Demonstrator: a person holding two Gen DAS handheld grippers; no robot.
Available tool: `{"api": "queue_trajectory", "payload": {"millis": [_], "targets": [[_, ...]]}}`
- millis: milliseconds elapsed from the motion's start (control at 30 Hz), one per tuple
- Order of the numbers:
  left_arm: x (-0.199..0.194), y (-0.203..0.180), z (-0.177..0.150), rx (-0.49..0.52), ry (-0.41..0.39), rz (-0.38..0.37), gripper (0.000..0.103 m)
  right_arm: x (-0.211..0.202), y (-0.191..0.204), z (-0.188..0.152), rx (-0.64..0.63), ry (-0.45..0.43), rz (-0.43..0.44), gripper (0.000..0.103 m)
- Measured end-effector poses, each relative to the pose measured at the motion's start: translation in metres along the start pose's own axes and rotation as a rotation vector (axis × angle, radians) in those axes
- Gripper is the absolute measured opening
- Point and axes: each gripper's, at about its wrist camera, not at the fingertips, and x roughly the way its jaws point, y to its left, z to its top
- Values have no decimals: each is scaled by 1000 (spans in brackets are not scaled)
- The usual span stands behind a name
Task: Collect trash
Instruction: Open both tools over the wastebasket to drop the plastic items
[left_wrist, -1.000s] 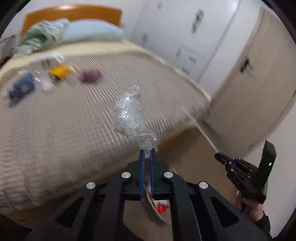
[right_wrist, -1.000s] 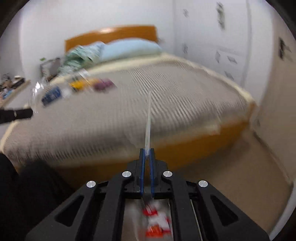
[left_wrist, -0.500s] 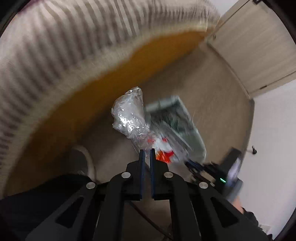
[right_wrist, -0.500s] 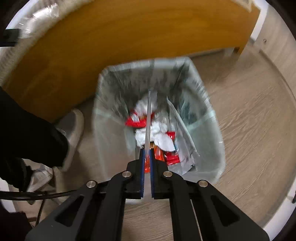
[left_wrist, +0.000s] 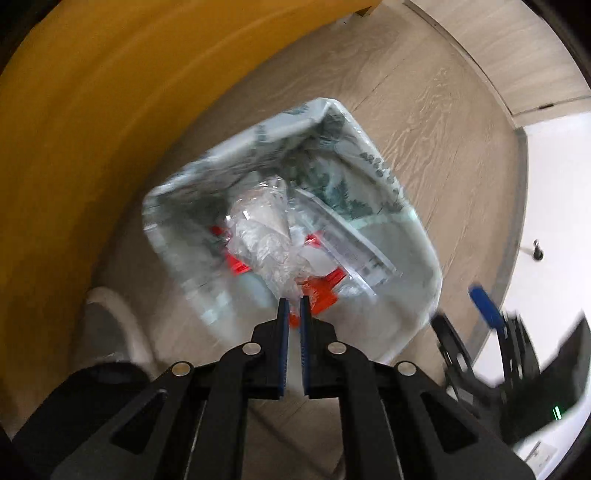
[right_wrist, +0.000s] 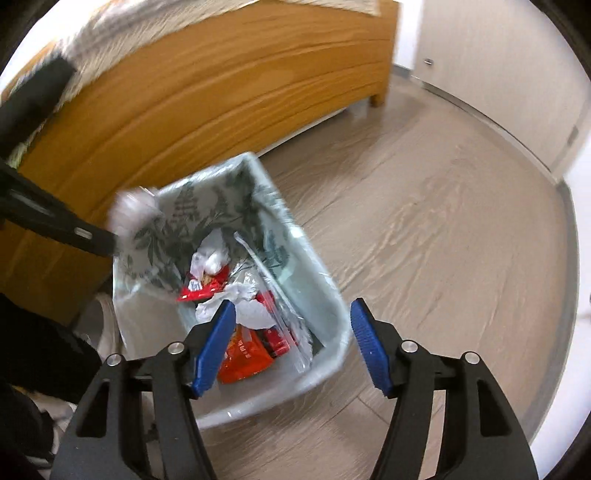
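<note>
A pale green bin (left_wrist: 413, 254) with a leaf-print liner stands on the floor by the bed; it also shows in the right wrist view (right_wrist: 325, 343). It holds red wrappers (right_wrist: 243, 350), white tissue and a clear flat strip (right_wrist: 273, 291). My left gripper (left_wrist: 293, 301) is shut on a crumpled clear plastic wrapper (left_wrist: 262, 236) and holds it over the bin. In the right wrist view the wrapper (right_wrist: 131, 212) hangs at the bin's far left rim. My right gripper (right_wrist: 291, 314) is open and empty above the bin's near edge.
The orange wooden bed frame (right_wrist: 207, 88) runs along the left, close behind the bin. Wood-look floor (right_wrist: 443, 206) spreads to the right, up to a pale wall and door. A person's shoe (left_wrist: 110, 325) and dark trouser leg are beside the bin at the left.
Both grippers swung from the bed down over the bin. My right gripper opened and the thin clear strip it held now lies in the bin. My left still holds the wrapper.
</note>
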Motion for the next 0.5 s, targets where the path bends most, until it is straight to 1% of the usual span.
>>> {"api": "queue_trajectory", "payload": {"millis": [33,67,100,133,200,300,367,433,500], "targets": [[8,-2,4,-15,-22,8,16,-1,-6,-1,32,0,41,62],[12,-1,6,-27,-39,20,58,0,-10,-2,55,3,66,62],[16,2,9,-49,-55,41,80,2,-11,-3,57,10,63,62],[19,7,9,-70,-77,42,88,3,-13,0,50,14,56,62],[19,18,7,-88,-91,12,88,6,-12,1,60,12,54,62],[19,31,10,-155,-81,36,88,14,-7,0,72,32,63,62],[17,43,12,-235,-76,37,88,18,-4,0,61,41,67,62],[14,51,11,-271,-64,31,88,16,-1,0,47,40,68,62],[10,54,7,-270,-55,34,88,14,4,-2,15,51,62,62]]}}
